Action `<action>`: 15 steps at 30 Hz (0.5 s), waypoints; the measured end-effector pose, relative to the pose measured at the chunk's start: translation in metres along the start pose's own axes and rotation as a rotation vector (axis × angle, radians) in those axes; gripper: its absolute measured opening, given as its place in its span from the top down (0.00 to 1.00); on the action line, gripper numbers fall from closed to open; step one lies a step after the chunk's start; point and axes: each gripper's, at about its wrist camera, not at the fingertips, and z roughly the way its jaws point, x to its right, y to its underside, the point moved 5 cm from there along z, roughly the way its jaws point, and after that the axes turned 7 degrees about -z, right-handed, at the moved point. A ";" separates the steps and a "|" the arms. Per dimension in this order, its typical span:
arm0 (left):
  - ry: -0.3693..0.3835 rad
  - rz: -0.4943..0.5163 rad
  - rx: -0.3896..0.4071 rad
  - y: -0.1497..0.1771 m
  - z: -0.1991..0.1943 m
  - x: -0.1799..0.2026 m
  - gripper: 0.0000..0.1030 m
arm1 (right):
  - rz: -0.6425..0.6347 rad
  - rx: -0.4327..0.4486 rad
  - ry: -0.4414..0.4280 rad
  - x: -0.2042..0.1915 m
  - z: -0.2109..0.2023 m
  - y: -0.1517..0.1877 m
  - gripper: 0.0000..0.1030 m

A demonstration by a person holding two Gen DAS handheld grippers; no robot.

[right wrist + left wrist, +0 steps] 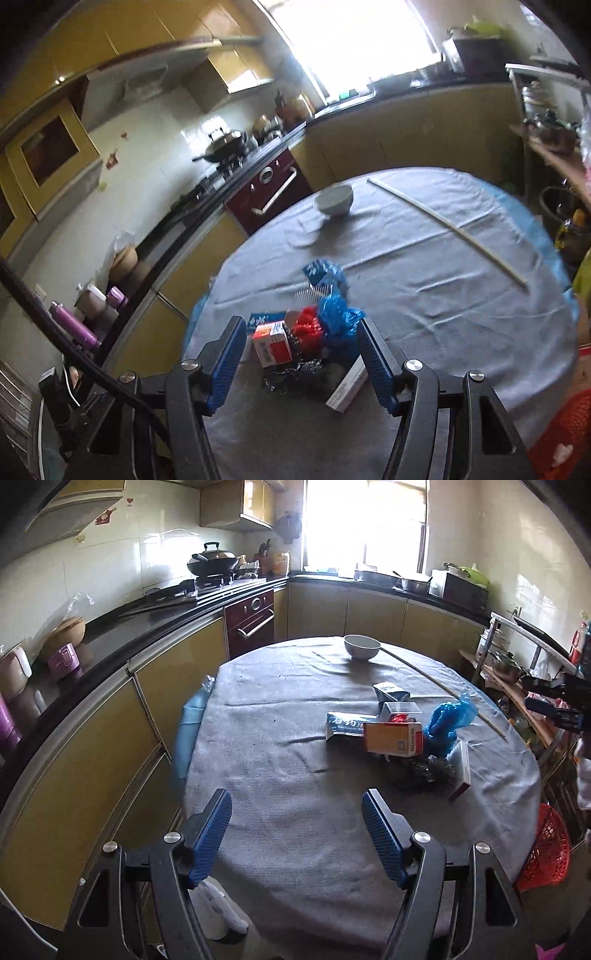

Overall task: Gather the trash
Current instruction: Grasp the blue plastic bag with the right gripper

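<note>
The trash pile [402,734] lies on the round table covered with grey cloth [295,849], on its right-hand half in the left wrist view. It comprises an orange-and-white cardboard box [393,739], a crumpled blue plastic bag [447,722], a flat white box with red edge [461,771], a blue printed packet [345,728] and dark crinkled foil [424,773]. A white ceramic bowl [362,647] and a long thin pale stick [443,690] lie beyond the pile. The left gripper [297,834] hangs above bare cloth, jaws spread wide, empty. The right gripper [301,360] hangs near the pile, jaws wide, gripping nothing. A red mesh basket [546,853] stands beside the table.
</note>
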 end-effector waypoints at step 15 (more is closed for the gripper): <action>0.155 -0.060 -0.093 -0.035 0.018 0.032 0.24 | -0.005 -0.190 0.048 0.031 0.142 0.002 0.36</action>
